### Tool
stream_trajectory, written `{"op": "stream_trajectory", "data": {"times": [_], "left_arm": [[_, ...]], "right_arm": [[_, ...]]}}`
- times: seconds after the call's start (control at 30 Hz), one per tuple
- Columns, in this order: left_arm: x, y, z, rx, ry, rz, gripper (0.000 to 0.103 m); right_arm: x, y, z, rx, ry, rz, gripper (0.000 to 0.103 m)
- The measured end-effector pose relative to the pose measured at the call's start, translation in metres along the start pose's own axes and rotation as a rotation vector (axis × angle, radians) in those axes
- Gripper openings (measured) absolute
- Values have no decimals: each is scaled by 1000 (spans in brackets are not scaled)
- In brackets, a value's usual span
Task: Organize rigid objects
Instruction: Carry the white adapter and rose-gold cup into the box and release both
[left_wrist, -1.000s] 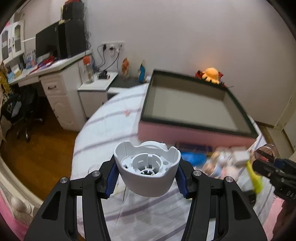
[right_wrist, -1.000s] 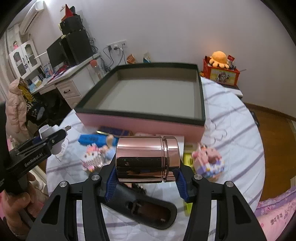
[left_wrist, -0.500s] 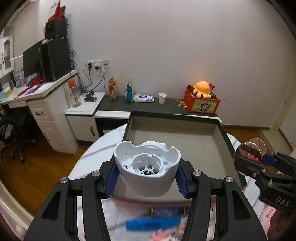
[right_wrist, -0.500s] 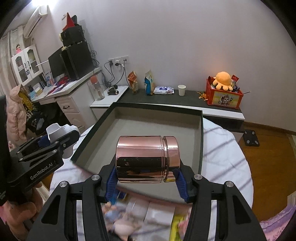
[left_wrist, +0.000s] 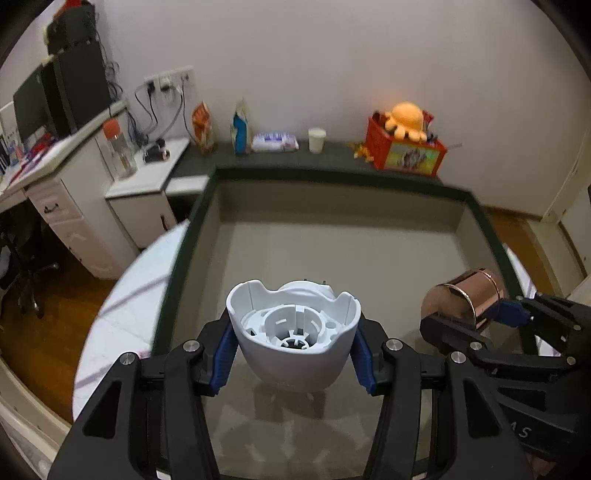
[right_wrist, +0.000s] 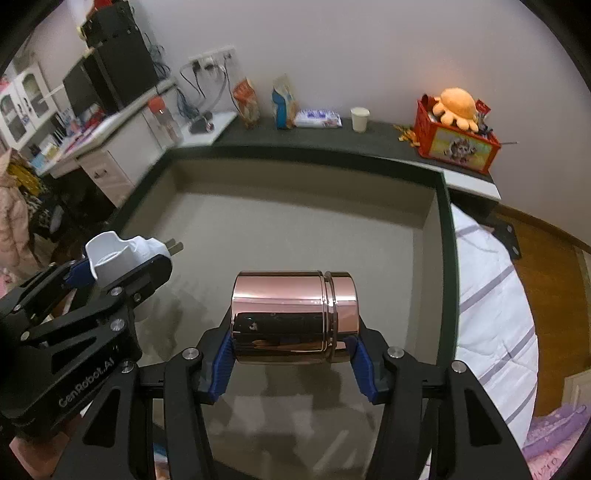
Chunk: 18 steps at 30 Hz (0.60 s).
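Note:
My left gripper (left_wrist: 293, 363) is shut on a white plastic plug-in fixture (left_wrist: 293, 332), held over the near left part of a big open box (left_wrist: 332, 251) with a dark green rim and a beige floor. My right gripper (right_wrist: 293, 363) is shut on a shiny copper-coloured tin (right_wrist: 293, 317), held lying sideways over the box's near right part. In the right wrist view the left gripper (right_wrist: 110, 269) with the white fixture (right_wrist: 118, 254) shows at the left. In the left wrist view the right gripper (left_wrist: 480, 321) with the tin (left_wrist: 465, 302) shows at the right. The box floor is bare.
The box lies on a round table with a white striped cloth (right_wrist: 491, 295). Behind it a dark shelf (left_wrist: 332, 155) carries snack bags, a paper cup (left_wrist: 317, 140) and a red crate with an orange plush (left_wrist: 406, 147). A white desk (left_wrist: 55, 192) stands at the left.
Both grippers have moved forward from above the cluttered table to over the open box, each still holding its object. The loose toys on the table have dropped out of view.

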<state>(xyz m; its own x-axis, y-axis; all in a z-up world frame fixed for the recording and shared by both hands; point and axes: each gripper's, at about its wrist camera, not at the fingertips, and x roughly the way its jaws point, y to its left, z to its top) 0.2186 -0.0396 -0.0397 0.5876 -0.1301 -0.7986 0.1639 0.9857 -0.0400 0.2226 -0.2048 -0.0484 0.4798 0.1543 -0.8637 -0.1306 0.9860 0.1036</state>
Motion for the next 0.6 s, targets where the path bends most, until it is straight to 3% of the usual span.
{"op": "stream_trajectory", "data": {"times": [0.03, 0.17, 0.27, 0.3, 0.6], "left_arm": [[1, 0, -1, -1, 7, 2, 55], [-4, 1, -2, -6, -1, 48, 72], [-13, 12, -3, -38, -9, 55, 87], [-19, 15, -5, -46, -19, 48, 92], [-87, 24, -24, -55, -120, 64, 103]], "right_arm": [[3, -1, -2, 1, 12, -3, 55], [2, -5, -4, 14, 12, 4, 61], [-11, -5, -4, 13, -21, -36, 81], [-15, -5, -3, 14, -35, -29, 81], [-87, -4, -27, 42, -184, 25, 82]]}}
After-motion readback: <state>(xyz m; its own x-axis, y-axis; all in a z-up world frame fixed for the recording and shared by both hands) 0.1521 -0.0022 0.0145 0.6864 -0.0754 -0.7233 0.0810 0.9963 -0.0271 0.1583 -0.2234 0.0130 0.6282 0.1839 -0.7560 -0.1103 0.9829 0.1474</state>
